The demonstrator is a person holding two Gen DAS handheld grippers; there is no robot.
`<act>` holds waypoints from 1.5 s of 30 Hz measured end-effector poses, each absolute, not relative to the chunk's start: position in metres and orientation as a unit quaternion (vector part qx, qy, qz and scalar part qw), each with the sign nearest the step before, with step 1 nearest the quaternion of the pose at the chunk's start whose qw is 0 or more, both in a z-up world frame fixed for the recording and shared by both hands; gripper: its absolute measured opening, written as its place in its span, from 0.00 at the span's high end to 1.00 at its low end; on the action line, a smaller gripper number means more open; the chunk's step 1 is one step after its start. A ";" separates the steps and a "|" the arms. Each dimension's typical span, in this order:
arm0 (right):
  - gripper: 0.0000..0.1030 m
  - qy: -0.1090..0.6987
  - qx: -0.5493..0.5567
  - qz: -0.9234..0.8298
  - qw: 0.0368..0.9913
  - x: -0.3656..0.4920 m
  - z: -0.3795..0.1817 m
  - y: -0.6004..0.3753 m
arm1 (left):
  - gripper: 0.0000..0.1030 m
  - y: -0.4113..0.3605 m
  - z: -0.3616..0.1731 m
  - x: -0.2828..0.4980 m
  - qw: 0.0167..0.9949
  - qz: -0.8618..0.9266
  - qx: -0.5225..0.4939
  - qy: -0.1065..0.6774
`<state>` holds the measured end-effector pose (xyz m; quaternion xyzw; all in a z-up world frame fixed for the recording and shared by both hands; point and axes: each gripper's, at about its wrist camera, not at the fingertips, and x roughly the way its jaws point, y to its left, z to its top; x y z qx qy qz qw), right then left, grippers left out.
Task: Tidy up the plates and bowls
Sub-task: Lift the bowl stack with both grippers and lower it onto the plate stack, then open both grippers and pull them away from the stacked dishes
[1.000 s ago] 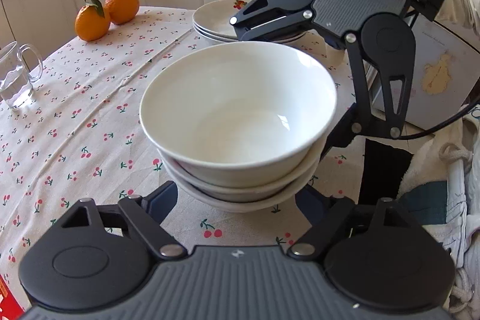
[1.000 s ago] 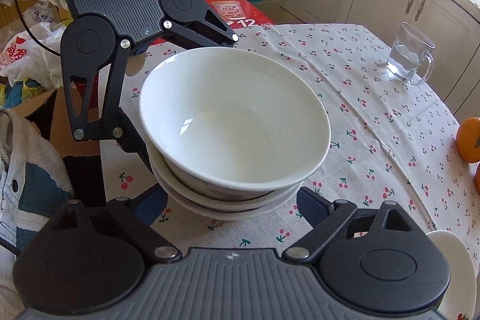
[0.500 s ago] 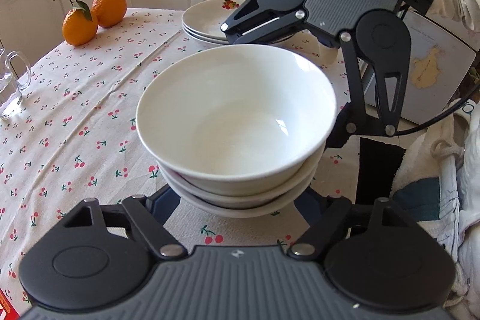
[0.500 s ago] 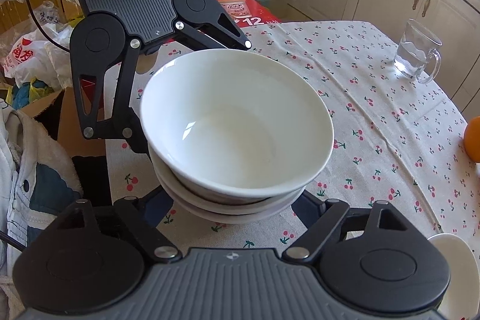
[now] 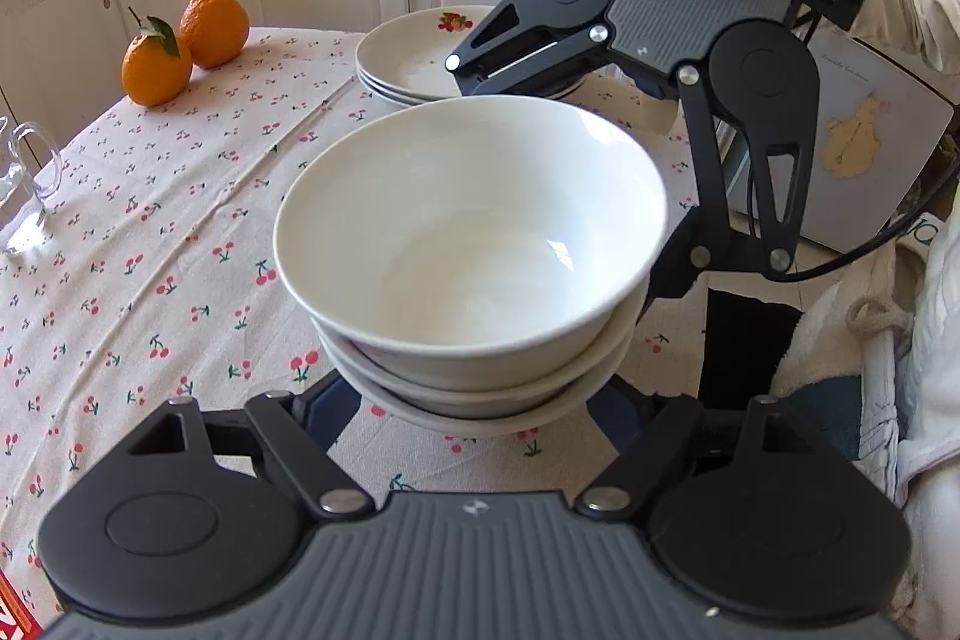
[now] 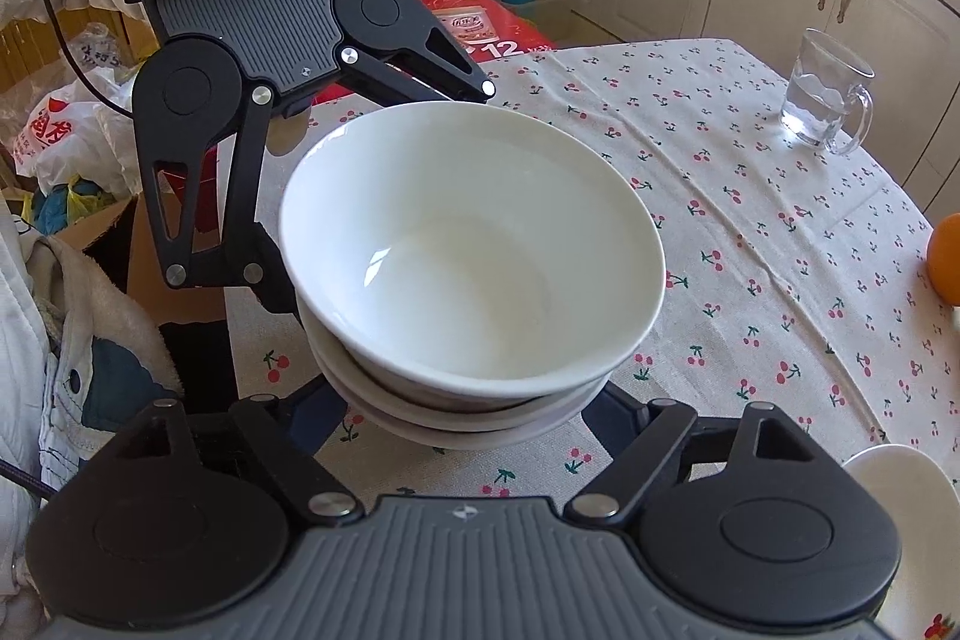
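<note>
A stack of three nested white bowls [image 5: 474, 244] is held a little above the cherry-print tablecloth [image 5: 150, 232]; it also shows in the right wrist view [image 6: 474, 250]. My left gripper [image 5: 474, 403] has its fingers wide apart around the near side of the lowest bowl. My right gripper [image 6: 474, 400] does the same from the opposite side; its body shows in the left wrist view [image 5: 690, 40]. The fingertips are hidden under the bowls. A stack of white plates [image 5: 420, 58] sits behind the bowls.
Two oranges [image 5: 183, 40] lie at the table's far left. A glass mug of water [image 6: 825, 100] stands on the far side. A plate rim [image 6: 906, 520] shows at the right wrist view's lower right. The table edge, a red box [image 6: 480, 22] and bags are beyond.
The bowl stack and both grippers have risen and shifted slightly; the plates and oranges sit lower and nearer in the left wrist view. The grip looks the same.
</note>
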<state>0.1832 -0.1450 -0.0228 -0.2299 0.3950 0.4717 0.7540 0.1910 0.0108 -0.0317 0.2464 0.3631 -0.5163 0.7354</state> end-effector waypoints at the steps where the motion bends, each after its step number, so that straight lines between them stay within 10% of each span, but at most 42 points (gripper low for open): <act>1: 0.15 0.393 -0.230 0.470 0.756 0.183 -0.020 -0.147 | 0.21 0.007 -0.029 0.191 0.736 -0.517 0.248 0.360; 45: 0.14 0.420 -0.192 0.322 0.827 0.232 -0.013 -0.337 | 0.21 -0.183 -0.033 0.276 0.702 -0.587 0.278 0.291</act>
